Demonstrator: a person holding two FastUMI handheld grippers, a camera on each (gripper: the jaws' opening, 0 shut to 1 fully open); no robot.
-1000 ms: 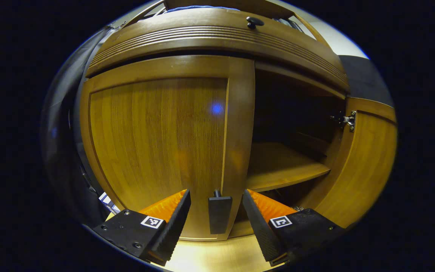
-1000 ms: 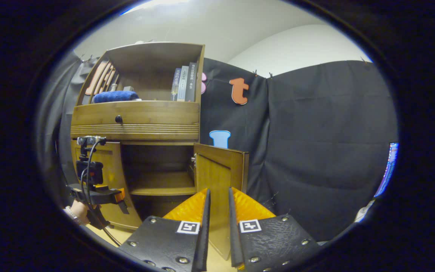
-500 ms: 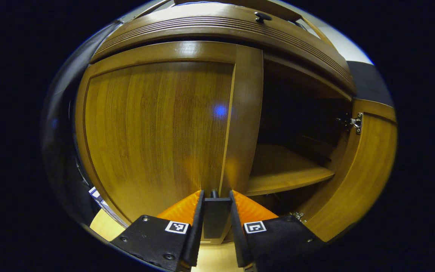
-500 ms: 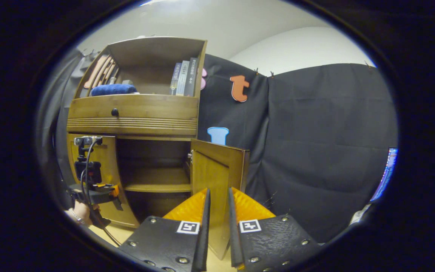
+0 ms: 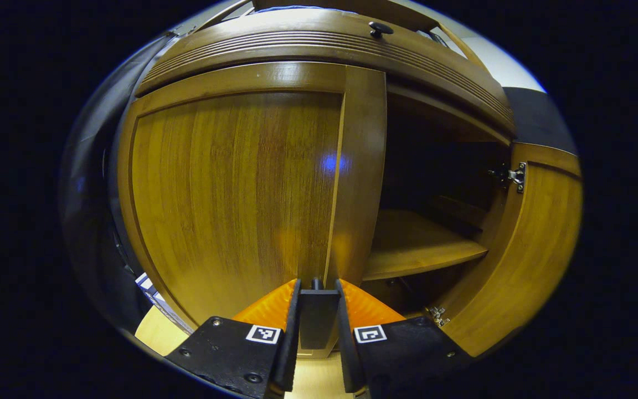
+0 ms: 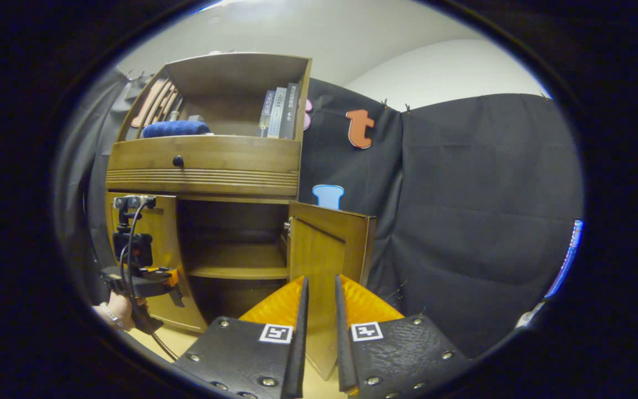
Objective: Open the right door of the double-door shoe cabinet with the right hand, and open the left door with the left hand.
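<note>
Gripping the dark handle (image 5: 318, 318) at the lower inner edge of the shut left door (image 5: 230, 194), the left gripper (image 5: 318, 332) has both fingers pressed on it in the left gripper view; beside it the cabinet's dark inside holds 1 bare shelf (image 5: 413, 244), and pale wood floor (image 5: 155, 332) shows below. In the right gripper view, the right gripper (image 6: 319, 332) has its fingers nearly together, holding nothing, before the right door (image 6: 324, 260) swung wide open. Books (image 6: 280, 113) and a blue roll (image 6: 175, 128) sit in the cabinet's top compartment, black cloth (image 6: 474, 221) behind.
</note>
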